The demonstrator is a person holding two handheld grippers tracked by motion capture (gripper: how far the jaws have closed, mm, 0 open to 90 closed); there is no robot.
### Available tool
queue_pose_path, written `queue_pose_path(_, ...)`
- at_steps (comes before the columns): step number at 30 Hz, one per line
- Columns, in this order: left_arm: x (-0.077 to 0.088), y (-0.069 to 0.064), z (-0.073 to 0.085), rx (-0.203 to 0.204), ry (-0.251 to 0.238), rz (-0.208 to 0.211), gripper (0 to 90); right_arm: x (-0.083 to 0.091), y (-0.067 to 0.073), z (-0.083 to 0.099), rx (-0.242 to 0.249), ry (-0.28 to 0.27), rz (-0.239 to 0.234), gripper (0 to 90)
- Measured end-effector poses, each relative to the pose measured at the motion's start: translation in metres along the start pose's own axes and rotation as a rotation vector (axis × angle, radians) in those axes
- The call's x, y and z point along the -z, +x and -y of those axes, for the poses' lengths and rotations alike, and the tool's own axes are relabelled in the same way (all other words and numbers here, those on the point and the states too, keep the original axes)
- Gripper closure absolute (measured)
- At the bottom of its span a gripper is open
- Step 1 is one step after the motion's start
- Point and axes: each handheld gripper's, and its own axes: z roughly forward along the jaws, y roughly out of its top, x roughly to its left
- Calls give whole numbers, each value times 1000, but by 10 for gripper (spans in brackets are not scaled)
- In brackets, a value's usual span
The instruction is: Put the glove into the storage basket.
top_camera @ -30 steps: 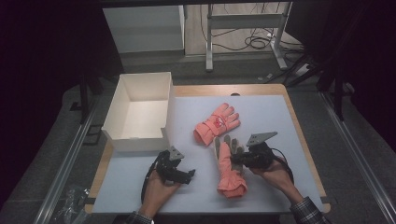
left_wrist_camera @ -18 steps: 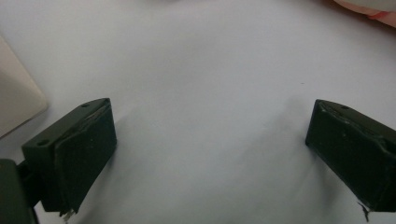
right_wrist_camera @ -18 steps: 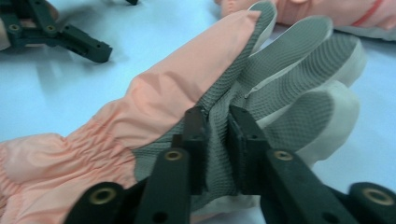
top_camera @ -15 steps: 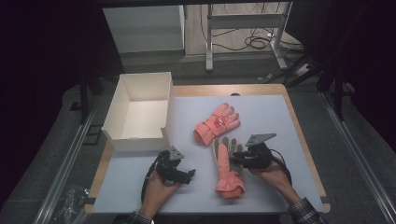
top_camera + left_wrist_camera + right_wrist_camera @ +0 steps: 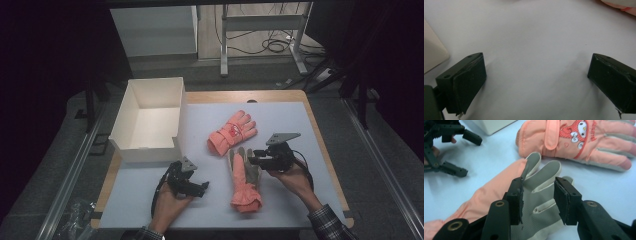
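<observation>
Judging by its padding, the near glove (image 5: 244, 182) is soft, light and floppy, lying palm-up near the table's middle, just nearer than its mate (image 5: 231, 132). I would pinch its cuff. My right gripper (image 5: 537, 195) has just been opening, jaws half-wide over the palm, seemingly off it. My left gripper (image 5: 199, 187) gapes empty.

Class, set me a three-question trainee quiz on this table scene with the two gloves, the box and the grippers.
1. True or false: the white box holds a glove.
2. Which glove lies palm up: A, the near glove, or B, the far glove?
3. What is between the right gripper fingers?

Key
1. False: nothing lies in it.
2. A.
3. Nothing gripped; they have just been opening over the near glove's grey palm.
</observation>
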Motion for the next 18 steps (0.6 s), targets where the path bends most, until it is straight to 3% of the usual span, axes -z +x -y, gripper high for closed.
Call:
queue_pose_path(14,0,0,0,3,-2,-1,19,-14,-9,-26,-7,-20,69,429)
queue_pose_path(18,0,0,0,3,0,1,19,-20,-16,-32,-33,-39,74,409)
